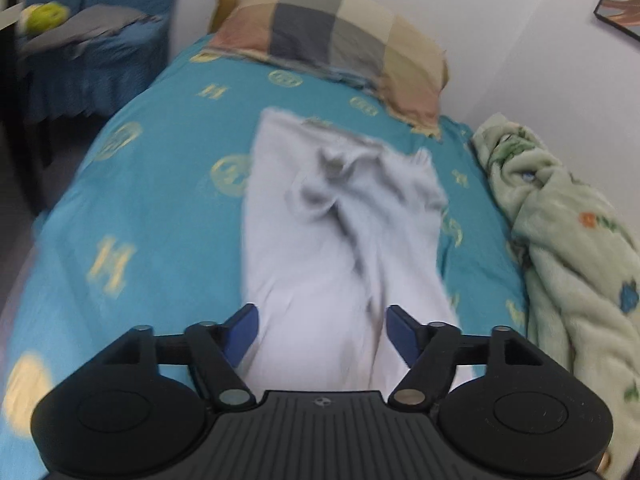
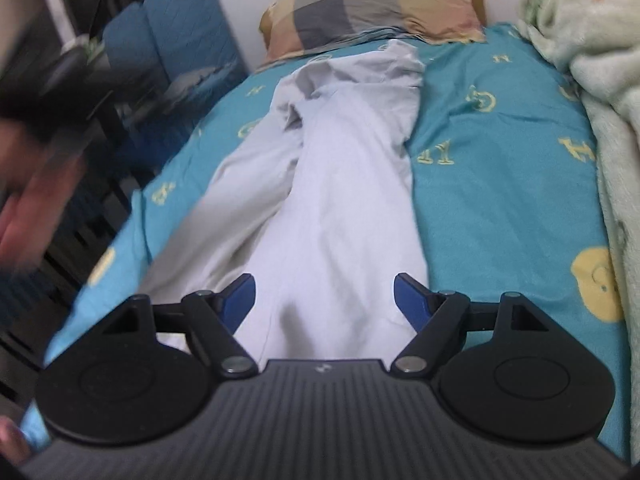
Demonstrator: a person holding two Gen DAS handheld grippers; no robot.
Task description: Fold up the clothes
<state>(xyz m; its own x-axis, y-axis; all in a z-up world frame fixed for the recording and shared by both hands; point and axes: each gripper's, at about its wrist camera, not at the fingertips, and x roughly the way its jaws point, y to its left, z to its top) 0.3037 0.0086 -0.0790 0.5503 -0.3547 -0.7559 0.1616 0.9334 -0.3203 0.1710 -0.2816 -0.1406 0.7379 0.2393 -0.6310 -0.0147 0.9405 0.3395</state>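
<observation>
Your pale garment (image 1: 336,240) lies lengthwise down the middle of the bed (image 1: 160,208), rumpled at the end near the checked pillow (image 1: 332,36), with a green fleece blanket (image 1: 568,248) heaped along the wall side. Both views are smeared by blur, so the folds up top are hard to read, and the near end is cut off behind each tool. Your left tool (image 1: 322,330) is spread wide, nothing gripped, garment showing between its fingers. Right tool (image 2: 324,300) likewise wide apart over the cloth.

- pale lavender-white garment (image 1: 320,240) spread lengthwise, rumpled at far end
- lies straight ahead of both grippers, near end between the parted fingers
</observation>
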